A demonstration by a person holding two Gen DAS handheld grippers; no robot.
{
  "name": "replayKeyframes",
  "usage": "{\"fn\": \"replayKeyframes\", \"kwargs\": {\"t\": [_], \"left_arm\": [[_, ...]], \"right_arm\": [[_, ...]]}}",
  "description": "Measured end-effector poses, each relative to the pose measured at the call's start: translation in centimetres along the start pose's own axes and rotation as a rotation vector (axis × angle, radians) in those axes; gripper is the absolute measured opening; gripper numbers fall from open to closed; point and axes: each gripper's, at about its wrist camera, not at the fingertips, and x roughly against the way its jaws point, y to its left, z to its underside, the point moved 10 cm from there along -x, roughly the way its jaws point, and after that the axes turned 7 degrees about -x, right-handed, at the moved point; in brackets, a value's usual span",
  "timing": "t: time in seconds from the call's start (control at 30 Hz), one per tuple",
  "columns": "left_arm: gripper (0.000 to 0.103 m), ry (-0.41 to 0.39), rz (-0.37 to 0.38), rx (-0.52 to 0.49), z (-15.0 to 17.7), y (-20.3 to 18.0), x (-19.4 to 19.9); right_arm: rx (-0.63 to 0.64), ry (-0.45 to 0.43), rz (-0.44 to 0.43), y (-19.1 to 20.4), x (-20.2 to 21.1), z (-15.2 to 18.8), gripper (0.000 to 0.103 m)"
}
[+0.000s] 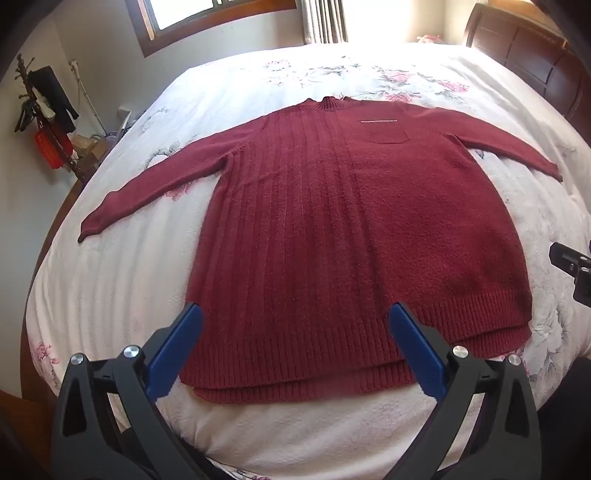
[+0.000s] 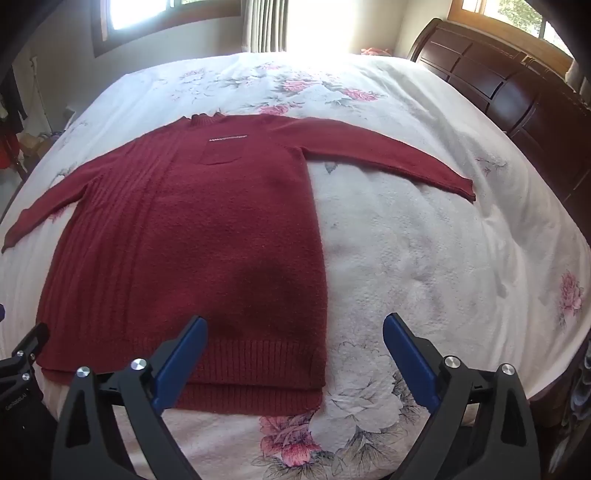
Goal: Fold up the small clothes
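Note:
A dark red knit sweater [image 1: 332, 221] lies flat and face up on the bed, collar away from me, both sleeves spread out to the sides. It has a small chest pocket [image 1: 384, 131]. In the right wrist view the same sweater [image 2: 192, 236] fills the left half. My left gripper [image 1: 295, 314] hovers open over the sweater's hem, blue fingers [image 1: 177, 343] wide apart, holding nothing. Over the sweater's lower right corner, my right gripper [image 2: 295, 325] is open too and holds nothing. Part of the right gripper [image 1: 572, 266] shows at the left wrist view's right edge.
The bed has a white quilt with pink flowers [image 2: 424, 258]. A dark wooden headboard [image 2: 517, 92] stands on the right. A coat rack with hanging items [image 1: 48, 122] is at the left beside the bed. Windows and curtains [image 1: 325, 18] lie behind.

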Motion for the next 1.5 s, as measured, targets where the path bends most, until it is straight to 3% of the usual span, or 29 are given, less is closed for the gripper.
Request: {"fn": "replayKeyframes", "kwargs": {"t": [0.1, 0.13, 0.6, 1.5], "left_arm": [[0.100, 0.007, -0.005, 0.002, -0.3, -0.1, -0.2], [0.100, -0.034, 0.012, 0.031, -0.5, 0.5, 0.1], [0.100, -0.032, 0.001, 0.034, -0.7, 1.3, -0.1], [0.100, -0.027, -0.011, 0.038, -0.5, 2.0, -0.5]], "right_arm": [[-0.010, -0.001, 0.007, -0.1, 0.2, -0.1, 0.097], [-0.015, -0.003, 0.012, -0.1, 0.3, -0.2, 0.097], [-0.001, -0.006, -0.034, 1.3, -0.1, -0.7, 0.098], [0.005, -0.009, -0.038, 1.4, -0.4, -0.7, 0.099]]}}
